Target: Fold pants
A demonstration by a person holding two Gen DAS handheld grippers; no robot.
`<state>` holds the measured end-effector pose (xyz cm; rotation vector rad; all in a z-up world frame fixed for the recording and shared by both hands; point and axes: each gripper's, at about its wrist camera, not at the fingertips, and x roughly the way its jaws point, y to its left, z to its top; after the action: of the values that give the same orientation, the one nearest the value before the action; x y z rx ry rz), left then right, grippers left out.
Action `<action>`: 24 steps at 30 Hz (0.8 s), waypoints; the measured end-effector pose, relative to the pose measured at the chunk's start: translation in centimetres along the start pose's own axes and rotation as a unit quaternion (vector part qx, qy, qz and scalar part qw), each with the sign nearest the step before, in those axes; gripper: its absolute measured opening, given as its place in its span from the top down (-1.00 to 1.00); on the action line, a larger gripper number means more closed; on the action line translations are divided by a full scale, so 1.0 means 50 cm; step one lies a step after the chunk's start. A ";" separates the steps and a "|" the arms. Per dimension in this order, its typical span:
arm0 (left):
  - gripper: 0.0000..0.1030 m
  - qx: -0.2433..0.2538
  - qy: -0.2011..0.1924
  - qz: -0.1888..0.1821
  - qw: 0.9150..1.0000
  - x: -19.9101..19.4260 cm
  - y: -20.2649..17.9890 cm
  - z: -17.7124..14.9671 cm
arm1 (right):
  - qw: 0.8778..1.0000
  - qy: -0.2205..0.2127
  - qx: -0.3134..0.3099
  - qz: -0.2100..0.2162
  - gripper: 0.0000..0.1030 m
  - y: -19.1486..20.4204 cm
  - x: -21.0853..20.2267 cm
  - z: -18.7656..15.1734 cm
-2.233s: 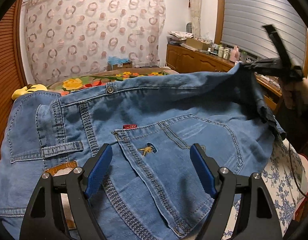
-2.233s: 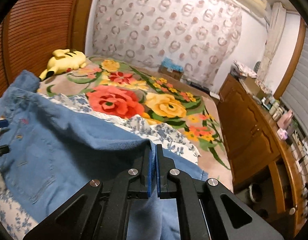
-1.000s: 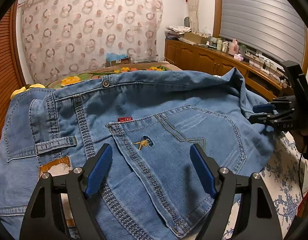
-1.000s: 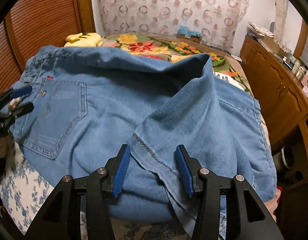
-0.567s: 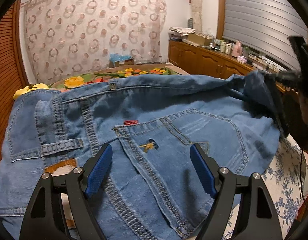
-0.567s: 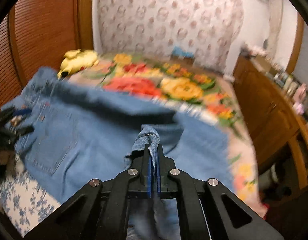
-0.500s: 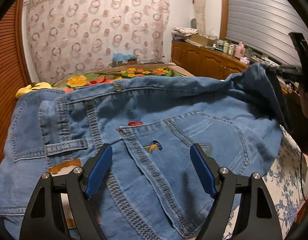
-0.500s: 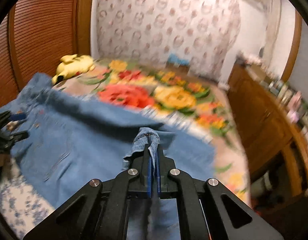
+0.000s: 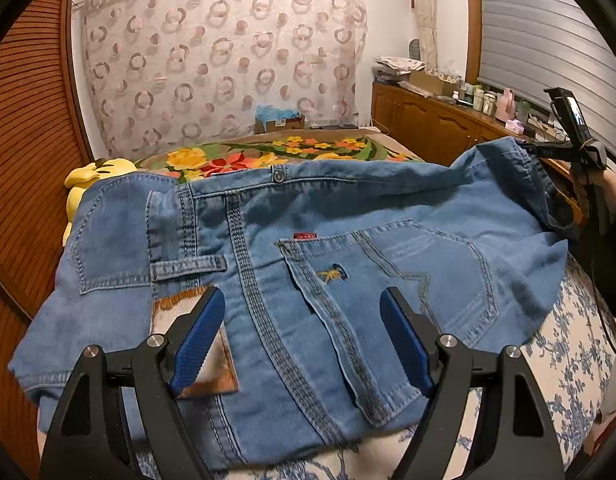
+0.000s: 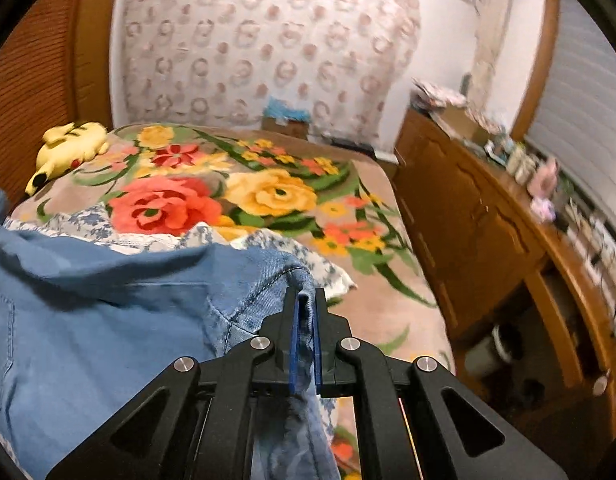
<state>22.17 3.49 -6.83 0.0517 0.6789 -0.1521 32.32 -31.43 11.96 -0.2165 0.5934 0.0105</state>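
The pants lie spread on the bed, filling the middle of the left wrist view with the waistband and back pockets facing up. The left gripper hangs over the seat at lower centre, its jaws wide apart and gripping nothing; it looks placed to pin the waist end while the other end is moved. At the right edge of that view the right gripper holds a bunched denim edge raised off the bed, so the cloth slopes up toward it. In its own view, bottom centre, the blue pads press on that fold; the jaws have just eased open a little, yet the cloth sits clamped between them. The lift probably serves to carry this end across for a fold.
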 end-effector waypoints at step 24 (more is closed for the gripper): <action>-0.56 0.009 0.001 -0.027 1.000 -0.045 -0.057 -0.058 | 0.997 0.042 0.053 0.037 -0.25 0.001 -0.174 -0.195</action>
<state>18.19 1.22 -7.64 0.0501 0.6810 -0.2105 19.72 -32.90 8.91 -0.0924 0.6832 0.0414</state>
